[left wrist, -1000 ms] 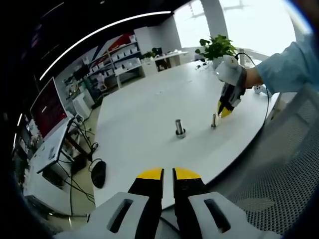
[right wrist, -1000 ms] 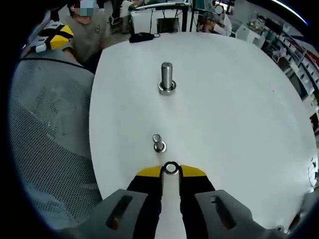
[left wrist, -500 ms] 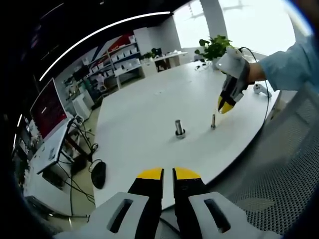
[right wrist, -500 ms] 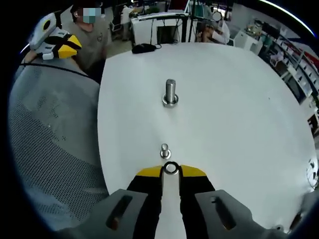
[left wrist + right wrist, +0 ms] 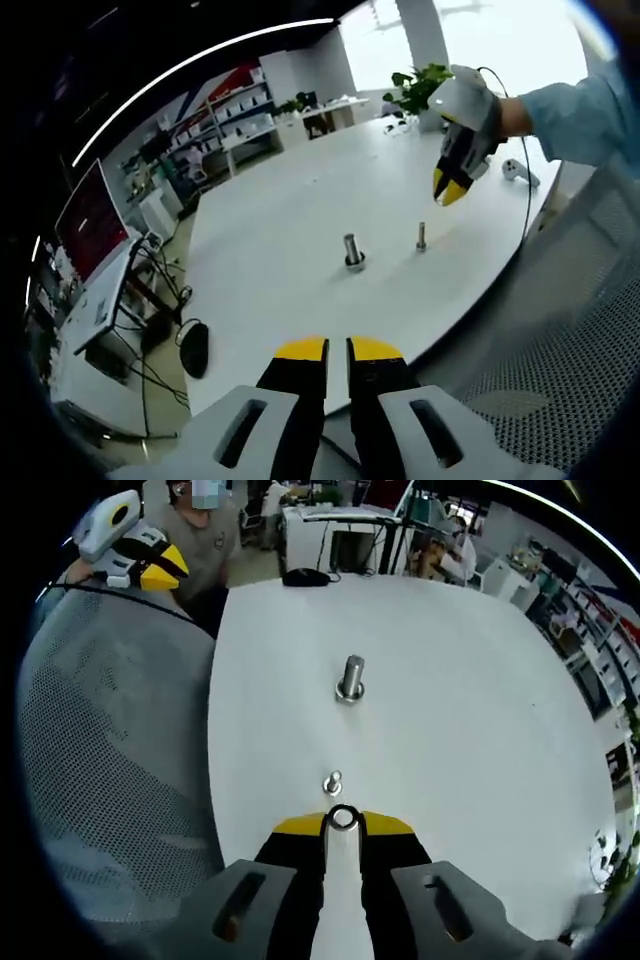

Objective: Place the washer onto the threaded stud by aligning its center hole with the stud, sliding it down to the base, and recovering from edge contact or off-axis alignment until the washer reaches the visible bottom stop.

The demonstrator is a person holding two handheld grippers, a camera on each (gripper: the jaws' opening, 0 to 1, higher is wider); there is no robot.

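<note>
Washer [image 5: 343, 818] pinched in right tool [image 5: 343, 826], seemingly above slim stud [image 5: 332, 782]; left tool [image 5: 337, 349] pressed together.

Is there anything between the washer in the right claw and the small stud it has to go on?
Nothing visible. The right claw holds the washer in the air above the small stud. The taller stud stands farther off on the table.

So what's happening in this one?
A person holds a gripper in each hand over a white table. The right gripper pinches a washer at its tips, hovering above the small threaded stud, not yet on it. A larger stud stands farther along. The left gripper hangs shut off the table edge, holding nothing.
</note>
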